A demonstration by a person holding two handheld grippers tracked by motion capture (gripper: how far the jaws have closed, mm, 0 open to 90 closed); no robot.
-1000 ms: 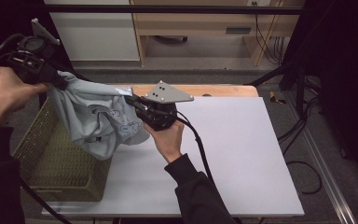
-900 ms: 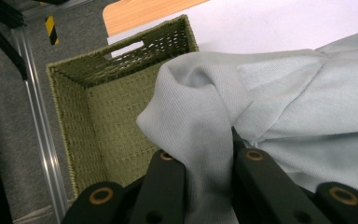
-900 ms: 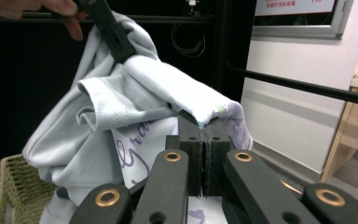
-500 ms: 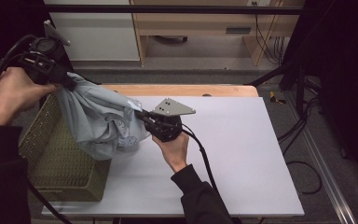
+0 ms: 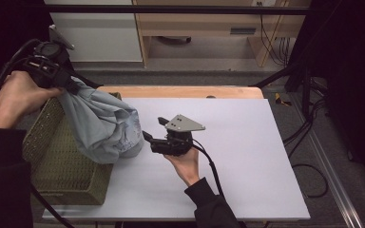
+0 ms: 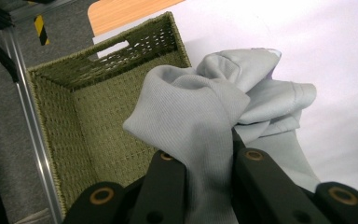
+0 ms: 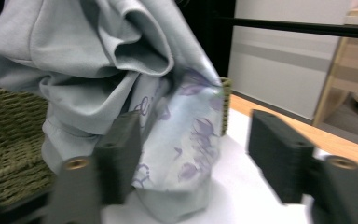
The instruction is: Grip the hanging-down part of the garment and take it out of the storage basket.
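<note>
Nearest the table's front edge, the right gripper (image 5: 153,134) lies low on the white table (image 5: 247,156) with its jaws spread; they have just been opening, and nothing is pinched between them — the cloth (image 5: 102,126) sits just beyond the tips, one jaw against its printed fold in the right gripper view. Keep that gripper clear and low so it does not snag the fabric again, or use it only to nudge the trailing bundle toward the basket (image 5: 62,161).

Farther left and higher, the left gripper (image 5: 69,85) has its jaws pressed tight on a gathered ridge of the cloth (image 6: 205,121), which hangs from it partly over the basket's rim and partly onto the table beside it. The step looks like getting the cloth into the basket — carry the left gripper farther over the basket's open middle before lowering, so the hanging end clears the rim, and only then let go.
</note>
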